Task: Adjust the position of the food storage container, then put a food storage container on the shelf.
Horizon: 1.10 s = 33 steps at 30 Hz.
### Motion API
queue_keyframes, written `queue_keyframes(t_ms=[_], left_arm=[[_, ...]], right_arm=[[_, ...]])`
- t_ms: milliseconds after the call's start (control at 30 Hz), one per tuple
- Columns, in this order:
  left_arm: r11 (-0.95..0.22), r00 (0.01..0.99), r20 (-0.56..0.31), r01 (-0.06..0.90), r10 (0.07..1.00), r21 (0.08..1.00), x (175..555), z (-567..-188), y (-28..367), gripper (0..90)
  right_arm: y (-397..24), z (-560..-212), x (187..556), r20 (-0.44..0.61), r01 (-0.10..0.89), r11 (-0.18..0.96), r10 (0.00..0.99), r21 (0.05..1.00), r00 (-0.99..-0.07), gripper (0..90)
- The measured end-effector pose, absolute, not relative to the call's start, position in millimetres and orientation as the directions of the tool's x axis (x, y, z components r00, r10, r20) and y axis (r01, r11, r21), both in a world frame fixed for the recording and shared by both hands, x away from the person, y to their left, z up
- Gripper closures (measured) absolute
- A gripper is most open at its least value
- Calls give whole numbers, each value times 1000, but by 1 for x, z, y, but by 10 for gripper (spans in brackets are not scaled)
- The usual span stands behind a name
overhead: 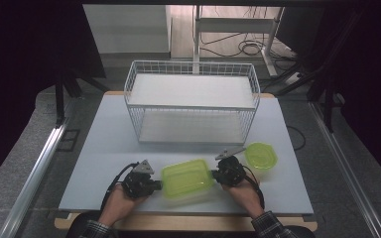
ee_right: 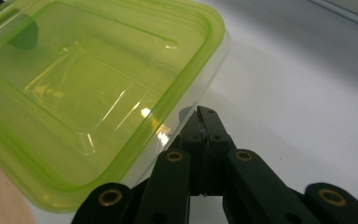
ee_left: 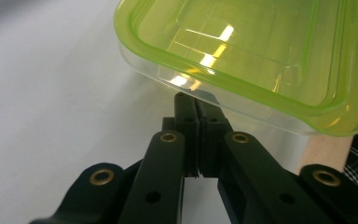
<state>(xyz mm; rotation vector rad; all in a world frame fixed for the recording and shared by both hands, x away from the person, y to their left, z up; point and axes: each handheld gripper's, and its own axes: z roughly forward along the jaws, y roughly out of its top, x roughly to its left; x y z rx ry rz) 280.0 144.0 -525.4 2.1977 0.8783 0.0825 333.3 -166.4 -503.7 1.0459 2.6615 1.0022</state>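
My left gripper and right gripper flank the green box, which sits on the desk in front of the wire rack. Both pairs of jaws are closed on nothing, tips tucked beneath the box's rim at either end. With only this prop from below, I judge the box could tip or slide off if one side rises first.

A rectangular clear container with a lime-green lid sits closed and level near the table's front edge.
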Motion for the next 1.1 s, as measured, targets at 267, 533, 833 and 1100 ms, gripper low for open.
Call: queue_keyframes(t_ms=[267,533,833,1100], left_arm=[[-478,754,-174,559,634,678,278,-526,148,787],[-423,685,-100,551,722,719,268,-522,175,419],[-394,643,-58,536,764,747,263,-523,193,75],[-394,668,-43,488,743,779,261,-525,192,29]], right_arm=[[-169,-506,337,80,550,554,656,625,-751,860],[-190,-489,328,35,518,515,685,684,-728,700],[-212,-485,316,97,521,433,694,736,-714,252],[-212,-489,314,114,510,411,684,756,-720,108]])
